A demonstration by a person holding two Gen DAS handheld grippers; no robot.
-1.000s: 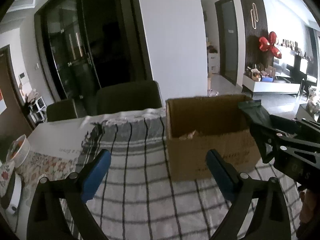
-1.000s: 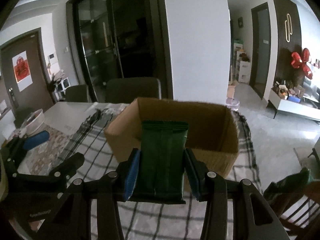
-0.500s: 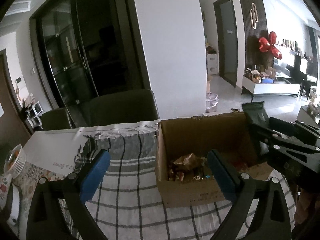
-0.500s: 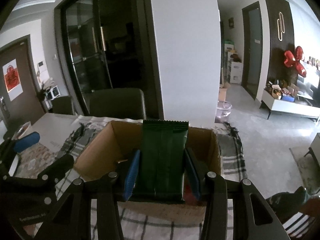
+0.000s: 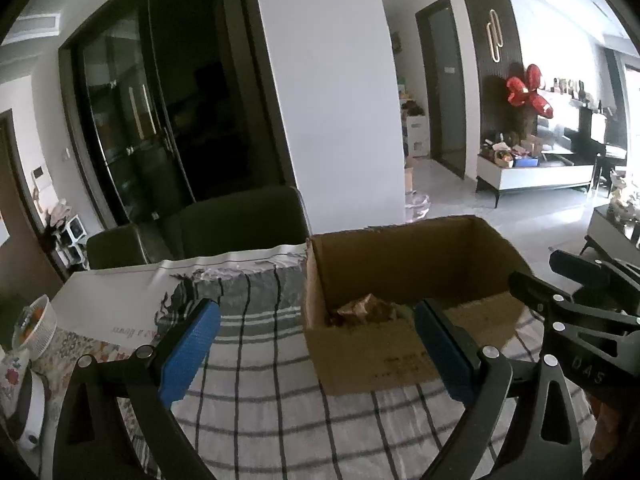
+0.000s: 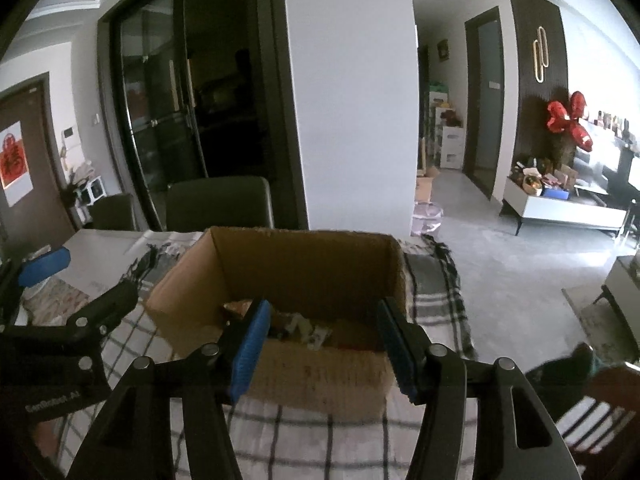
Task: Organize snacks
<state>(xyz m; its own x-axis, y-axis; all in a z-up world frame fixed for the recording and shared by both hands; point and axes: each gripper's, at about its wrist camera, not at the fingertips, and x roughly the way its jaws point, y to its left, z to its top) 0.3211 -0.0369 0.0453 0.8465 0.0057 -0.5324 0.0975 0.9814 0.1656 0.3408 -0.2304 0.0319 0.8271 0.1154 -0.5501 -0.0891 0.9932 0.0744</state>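
Since the earlier frames the green snack packet has left the right claw [image 6: 322, 342]; the blue pads now stand wide apart with nothing between them, low in the centre of the right wrist view. The packet itself cannot be picked out now; it may be among the wrappers in the box, but the pictures do not settle that.

The cardboard box [image 6: 320, 376] sits open-topped on the checked cloth [image 6: 320, 440], just beyond the right claw's tips, in the centre of the frame. Loose snack wrappers [image 6: 308, 328] lie on its floor, colours too dim to sort.

In the left wrist view the left claw [image 5: 316, 350] is also spread wide and empty, its pads low in the frame on either side of the box's near left corner. The box [image 5: 368, 356] fills the centre right; a crumpled brownish wrapper [image 5: 362, 308] shows inside near the front wall. The right claw's black frame enters at the right edge, beside the box.

A white basket [image 5: 34, 326] stands on the table [image 5: 116, 284] at the left edge. Two dark chairs [image 5: 240, 224] stand behind the table's far side.
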